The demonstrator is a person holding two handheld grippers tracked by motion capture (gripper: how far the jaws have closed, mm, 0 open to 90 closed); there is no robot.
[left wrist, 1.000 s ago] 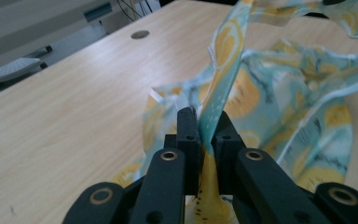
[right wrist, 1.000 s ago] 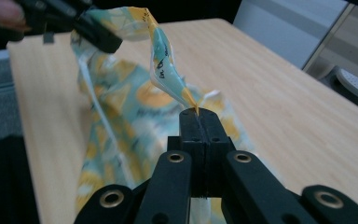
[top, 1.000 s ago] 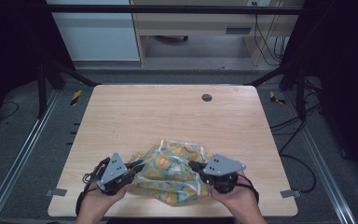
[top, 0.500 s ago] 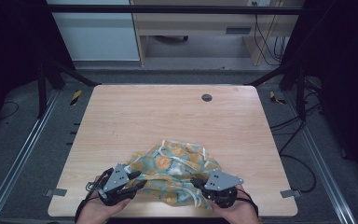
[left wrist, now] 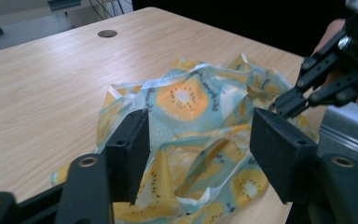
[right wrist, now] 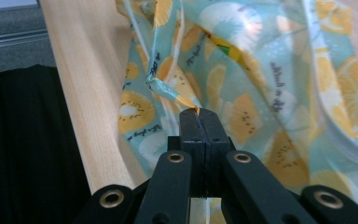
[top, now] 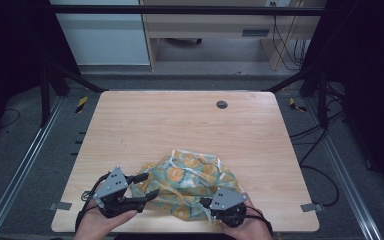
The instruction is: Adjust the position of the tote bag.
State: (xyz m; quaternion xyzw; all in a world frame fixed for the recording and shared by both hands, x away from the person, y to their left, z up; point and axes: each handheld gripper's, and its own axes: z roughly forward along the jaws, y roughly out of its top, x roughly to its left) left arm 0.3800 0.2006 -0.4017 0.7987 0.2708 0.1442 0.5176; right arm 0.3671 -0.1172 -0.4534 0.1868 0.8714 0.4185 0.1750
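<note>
Fruit-print bag (top: pixel 190 185), thin, limp and slippery, lies crumpled on the table (top: pixel 180 125). Our right fingers (right wrist: pixel 199 122) pinch its edge; our left fingers (left wrist: pixel 130 149), just opened wide, straddle its folds; we'd grip a hem.

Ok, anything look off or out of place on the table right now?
The fruit-print cloth lies crumpled in a heap near the table's front edge instead of flat. The right gripper pinches a thin twisted bit of it; the left gripper has just been opening, its jaws apart with cloth between them. Nothing looks torn or spilled.
</note>
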